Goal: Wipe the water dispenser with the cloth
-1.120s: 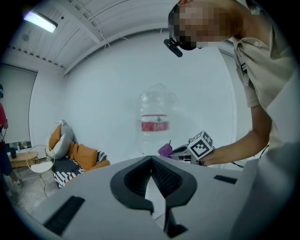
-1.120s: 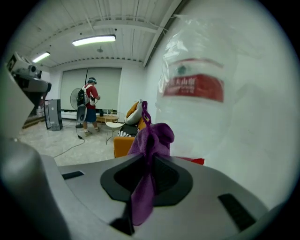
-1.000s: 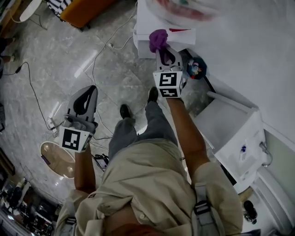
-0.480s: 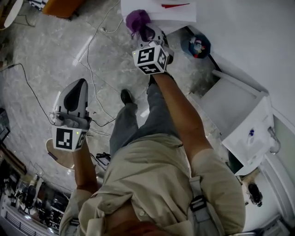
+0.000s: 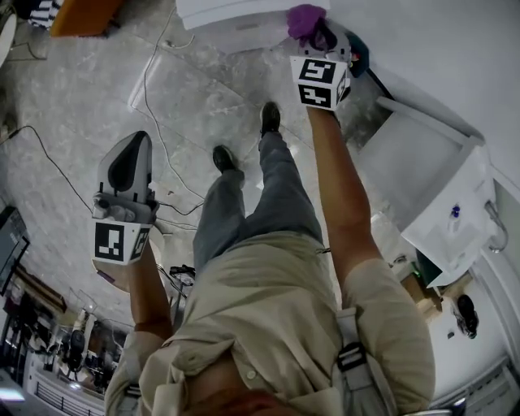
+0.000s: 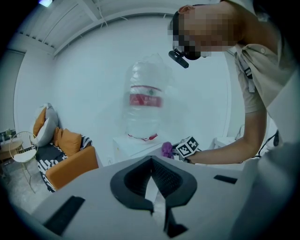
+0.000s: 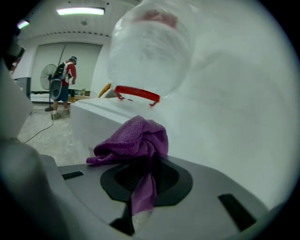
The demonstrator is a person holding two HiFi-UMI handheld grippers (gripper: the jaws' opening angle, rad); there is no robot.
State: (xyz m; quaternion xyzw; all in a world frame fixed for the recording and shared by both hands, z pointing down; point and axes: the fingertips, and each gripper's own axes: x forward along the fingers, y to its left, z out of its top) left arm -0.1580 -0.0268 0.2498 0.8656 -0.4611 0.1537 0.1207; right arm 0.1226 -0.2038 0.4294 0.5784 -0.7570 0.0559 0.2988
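Observation:
The white water dispenser [image 5: 231,15] stands at the top of the head view, with a big clear bottle [image 7: 150,47] on top and a red collar at the bottle's neck. My right gripper [image 5: 318,34] is shut on a purple cloth [image 7: 136,138] that bunches over its tips. It holds the cloth close to the dispenser's right side, by the white wall; I cannot tell if the cloth touches. My left gripper [image 5: 140,142] hangs low at the left, shut and empty, far from the dispenser. In its own view the dispenser [image 6: 136,143], the cloth [image 6: 167,149] and the left gripper's tips [image 6: 151,159] show.
Cables [image 5: 158,89] trail over the marble floor. An orange sofa [image 6: 70,161] stands left of the dispenser. A white cabinet [image 5: 422,203] sits by the wall at the right, a blue object [image 5: 358,54] between it and the dispenser. Another person [image 7: 65,82] stands far off by a fan.
My right gripper has carried the cloth rightward along the dispenser, from its left front to its right side near the wall. The left gripper has stayed about where it was.

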